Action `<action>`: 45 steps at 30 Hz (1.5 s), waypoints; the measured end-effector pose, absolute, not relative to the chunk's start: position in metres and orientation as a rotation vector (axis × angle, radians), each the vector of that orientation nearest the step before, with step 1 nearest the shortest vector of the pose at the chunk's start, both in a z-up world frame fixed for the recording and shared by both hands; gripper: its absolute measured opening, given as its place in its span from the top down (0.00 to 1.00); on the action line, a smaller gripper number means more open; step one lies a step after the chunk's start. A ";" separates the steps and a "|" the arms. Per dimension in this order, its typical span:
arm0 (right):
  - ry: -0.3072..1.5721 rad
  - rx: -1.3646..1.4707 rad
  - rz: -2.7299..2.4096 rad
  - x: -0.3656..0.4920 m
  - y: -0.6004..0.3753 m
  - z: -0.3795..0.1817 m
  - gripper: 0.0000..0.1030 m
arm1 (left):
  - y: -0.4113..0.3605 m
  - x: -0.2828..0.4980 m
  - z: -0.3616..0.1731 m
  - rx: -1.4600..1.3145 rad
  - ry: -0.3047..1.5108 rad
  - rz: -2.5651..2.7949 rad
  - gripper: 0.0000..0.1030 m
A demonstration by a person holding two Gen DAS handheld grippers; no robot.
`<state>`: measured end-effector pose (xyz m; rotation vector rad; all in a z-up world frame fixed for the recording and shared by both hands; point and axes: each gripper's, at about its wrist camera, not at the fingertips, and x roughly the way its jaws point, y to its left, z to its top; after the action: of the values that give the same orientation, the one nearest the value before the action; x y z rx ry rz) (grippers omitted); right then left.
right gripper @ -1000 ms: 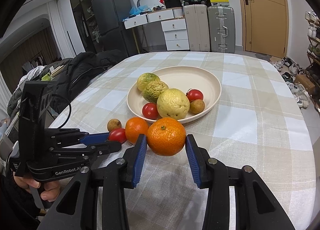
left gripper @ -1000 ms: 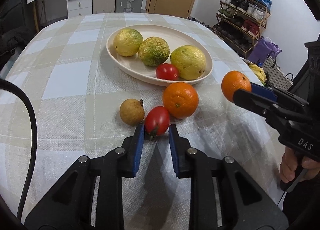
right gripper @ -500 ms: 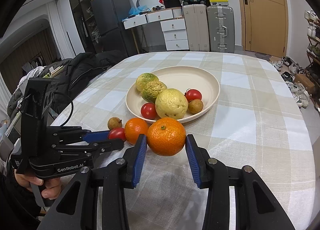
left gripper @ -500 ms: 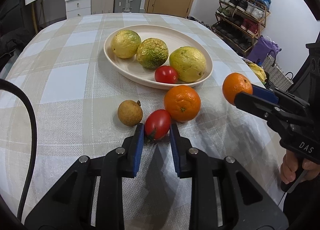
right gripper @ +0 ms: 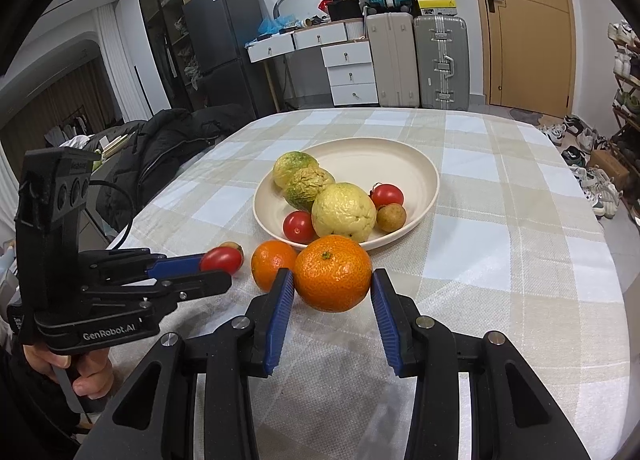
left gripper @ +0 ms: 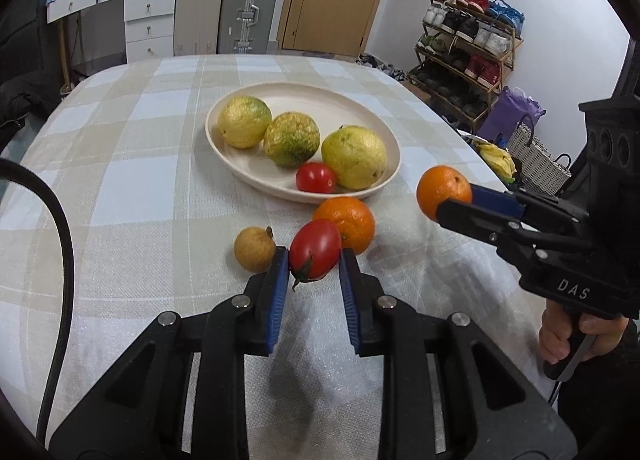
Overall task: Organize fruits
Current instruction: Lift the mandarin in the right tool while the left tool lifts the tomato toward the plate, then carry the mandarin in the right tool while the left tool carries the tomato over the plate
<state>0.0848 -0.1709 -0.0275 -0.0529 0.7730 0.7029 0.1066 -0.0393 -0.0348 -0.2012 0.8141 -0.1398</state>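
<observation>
Left tongs [left gripper: 314, 260] pinch a red tomato [left gripper: 315, 248]; right tongs [right gripper: 332, 284] pinch an orange [right gripper: 333, 272] above the surface [right gripper: 500, 260].

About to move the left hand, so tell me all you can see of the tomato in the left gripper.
The tomato is small, oval, glossy red, with a dark green stem end pointing down toward the camera. The left gripper is shut on it, a blue pad on each side. It appears lifted clear of the checked tablecloth, in front of the loose orange.
</observation>
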 end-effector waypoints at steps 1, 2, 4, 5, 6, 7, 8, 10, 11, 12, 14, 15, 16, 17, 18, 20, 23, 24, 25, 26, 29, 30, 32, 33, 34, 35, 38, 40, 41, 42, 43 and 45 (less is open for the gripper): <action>0.770 -0.051 0.705 0.085 -0.171 -0.027 0.61 | -0.038 0.105 -0.032 -0.204 0.802 -0.143 0.78; 0.767 -0.049 0.705 0.085 -0.171 -0.027 0.61 | -0.037 0.105 -0.029 -0.205 0.794 -0.143 0.78; 0.762 -0.043 0.706 0.085 -0.172 -0.025 0.61 | -0.034 0.104 -0.023 -0.205 0.780 -0.136 0.78; 0.760 -0.039 0.705 0.086 -0.172 -0.025 0.61 | -0.032 0.105 -0.021 -0.204 0.773 -0.134 0.78; 0.759 -0.036 0.701 0.087 -0.173 -0.025 0.61 | -0.030 0.105 -0.019 -0.201 0.770 -0.129 0.78; 0.758 -0.034 0.699 0.087 -0.173 -0.024 0.61 | -0.029 0.105 -0.017 -0.201 0.765 -0.124 0.78; 0.756 -0.030 0.697 0.088 -0.174 -0.024 0.61 | -0.027 0.106 -0.015 -0.204 0.758 -0.122 0.78; 0.752 -0.023 0.693 0.089 -0.175 -0.023 0.61 | -0.023 0.108 -0.011 -0.209 0.751 -0.116 0.78; 0.750 -0.018 0.694 0.089 -0.176 -0.022 0.61 | -0.022 0.109 -0.009 -0.209 0.747 -0.110 0.78; 0.748 -0.014 0.695 0.090 -0.177 -0.020 0.61 | -0.021 0.110 -0.008 -0.209 0.744 -0.107 0.78; 0.740 -0.016 0.692 0.090 -0.177 -0.017 0.61 | -0.019 0.112 -0.005 -0.213 0.735 -0.106 0.78; 0.736 -0.017 0.689 0.091 -0.178 -0.016 0.61 | -0.019 0.113 -0.003 -0.214 0.730 -0.108 0.78; 0.733 -0.016 0.686 0.092 -0.179 -0.014 0.61 | -0.018 0.114 -0.001 -0.211 0.726 -0.107 0.78; 0.730 -0.014 0.683 0.093 -0.179 -0.012 0.61 | -0.017 0.117 -0.001 -0.209 0.724 -0.102 0.78; 0.726 -0.012 0.678 0.094 -0.180 -0.010 0.61 | -0.016 0.119 0.000 -0.208 0.723 -0.099 0.78; 0.713 -0.004 0.667 0.097 -0.182 -0.006 0.61 | -0.014 0.123 0.002 -0.211 0.721 -0.096 0.78; 0.701 0.022 0.639 0.104 -0.185 -0.002 0.61 | -0.010 0.128 0.004 -0.213 0.716 -0.087 0.78; 0.699 0.032 0.630 0.107 -0.186 0.000 0.61 | -0.009 0.130 0.005 -0.214 0.716 -0.086 0.78; 0.696 0.043 0.617 0.110 -0.187 0.001 0.61 | -0.009 0.132 0.005 -0.215 0.718 -0.085 0.78; 0.694 0.050 0.610 0.113 -0.187 0.002 0.61 | -0.007 0.134 0.005 -0.218 0.719 -0.082 0.78; 0.686 0.074 0.597 0.120 -0.189 0.005 0.61 | -0.005 0.139 0.005 -0.221 0.717 -0.076 0.78; 0.687 0.079 0.594 0.123 -0.189 0.005 0.61 | -0.004 0.141 0.005 -0.222 0.716 -0.073 0.78; 0.682 0.078 0.589 0.126 -0.188 0.006 0.61 | -0.002 0.144 0.004 -0.229 0.716 -0.069 0.78; 0.681 0.078 0.589 0.127 -0.187 0.006 0.61 | -0.002 0.147 0.004 -0.230 0.717 -0.066 0.78; 0.680 0.078 0.589 0.129 -0.187 0.007 0.61 | -0.002 0.149 0.004 -0.229 0.716 -0.065 0.78; 0.678 0.078 0.588 0.129 -0.186 0.008 0.61 | -0.002 0.151 0.005 -0.227 0.715 -0.064 0.78; 0.676 0.082 0.583 0.132 -0.184 0.008 0.61 | -0.002 0.157 0.005 -0.228 0.715 -0.063 0.78; 0.675 0.080 0.583 0.134 -0.181 0.009 0.61 | -0.003 0.162 0.004 -0.227 0.718 -0.065 0.78; 0.676 0.076 0.584 0.135 -0.180 0.009 0.61 | -0.003 0.164 0.003 -0.226 0.719 -0.064 0.78; 0.675 0.072 0.585 0.136 -0.178 0.009 0.61 | -0.003 0.166 0.002 -0.227 0.720 -0.066 0.78; 0.674 0.069 0.586 0.136 -0.176 0.010 0.61 | -0.003 0.168 0.001 -0.226 0.723 -0.066 0.78; 0.674 0.069 0.587 0.138 -0.173 0.010 0.61 | -0.003 0.173 -0.001 -0.227 0.728 -0.066 0.78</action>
<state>0.1383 -0.1730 0.0100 0.0688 0.6742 0.5867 0.1727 -0.0034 -0.0012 -0.2271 0.7278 -0.0658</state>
